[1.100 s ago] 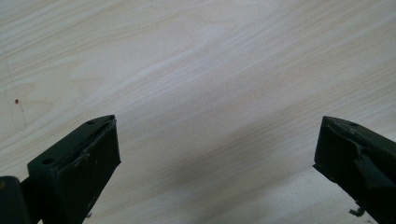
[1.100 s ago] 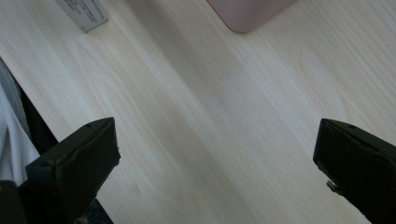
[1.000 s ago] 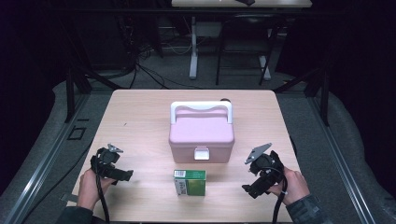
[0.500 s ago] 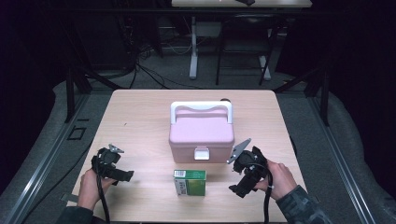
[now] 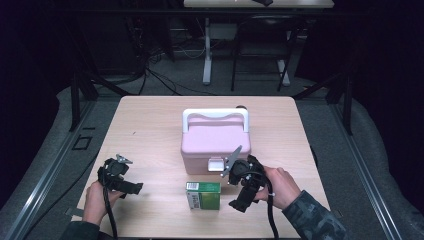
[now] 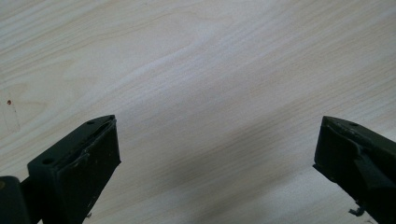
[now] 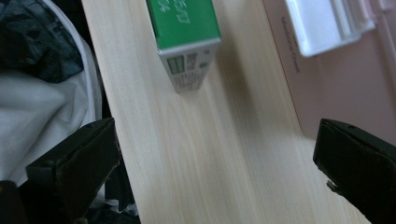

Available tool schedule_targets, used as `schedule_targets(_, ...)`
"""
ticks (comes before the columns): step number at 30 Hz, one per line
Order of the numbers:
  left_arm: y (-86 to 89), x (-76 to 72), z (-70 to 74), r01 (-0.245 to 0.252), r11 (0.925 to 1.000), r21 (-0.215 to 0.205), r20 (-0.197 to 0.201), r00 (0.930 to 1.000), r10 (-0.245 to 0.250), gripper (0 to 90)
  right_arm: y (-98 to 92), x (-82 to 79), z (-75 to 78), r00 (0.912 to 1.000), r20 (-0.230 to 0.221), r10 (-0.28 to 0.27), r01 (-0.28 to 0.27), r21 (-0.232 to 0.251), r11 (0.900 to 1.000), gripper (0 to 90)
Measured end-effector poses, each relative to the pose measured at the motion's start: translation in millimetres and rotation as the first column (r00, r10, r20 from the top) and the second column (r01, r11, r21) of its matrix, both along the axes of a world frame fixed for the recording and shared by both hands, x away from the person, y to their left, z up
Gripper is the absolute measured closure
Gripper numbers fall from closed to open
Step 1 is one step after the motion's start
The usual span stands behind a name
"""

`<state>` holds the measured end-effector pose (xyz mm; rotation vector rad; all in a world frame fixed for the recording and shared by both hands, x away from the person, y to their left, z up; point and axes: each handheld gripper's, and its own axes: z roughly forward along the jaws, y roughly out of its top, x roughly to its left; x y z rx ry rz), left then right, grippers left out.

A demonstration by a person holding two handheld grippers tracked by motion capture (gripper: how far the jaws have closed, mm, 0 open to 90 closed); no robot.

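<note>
**Right claw lining up on the green box**

The right claw (image 7: 217, 172) is gaping wide, gripping nothing. Its two black jaws are framing bare table (image 7: 219, 163), and the green box (image 7: 186, 35) is lying ahead of them, a little toward the left jaw and well clear of both. The pink case (image 7: 336, 74) is running along the side of the right jaw, its white latch (image 7: 327, 23) ahead of that jaw and across from the box.

From above, the right claw (image 5: 239, 192) is tilting down toward the tabletop, just beside the box (image 5: 203, 194) and just in front of the case (image 5: 216, 142). The box is lying flat on the table (image 5: 150, 130), close to the case's front wall below the latch (image 5: 215, 164). The case lid looks down and its white handle (image 5: 215, 116) is lying back over the lid.

The left claw (image 6: 217, 154) is also spread wide and empty, pointing at plain wood; in the high view the left claw (image 5: 119, 177) is sitting well off to the far side of the box, apparently waiting.

The step in hand appears to be the approach to the box, with no contact so far. The next move probably calls for carrying the open jaws forward and a little toward the left jaw, until one jaw stands on each side of the box, then pinching it. Care is needed near the case, which leaves little room on that side.
</note>
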<state>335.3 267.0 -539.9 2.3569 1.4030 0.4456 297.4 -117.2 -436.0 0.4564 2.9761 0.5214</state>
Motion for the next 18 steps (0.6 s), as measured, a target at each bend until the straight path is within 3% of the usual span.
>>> schedule_targets(18,-0.8,0.2,-0.9,0.006,1.0,0.002,-0.01,0.9999,-0.006,0.1,49.2,10.8,6.3,0.9924,-0.039,0.116,-0.119,-0.067,0.991,0.0)
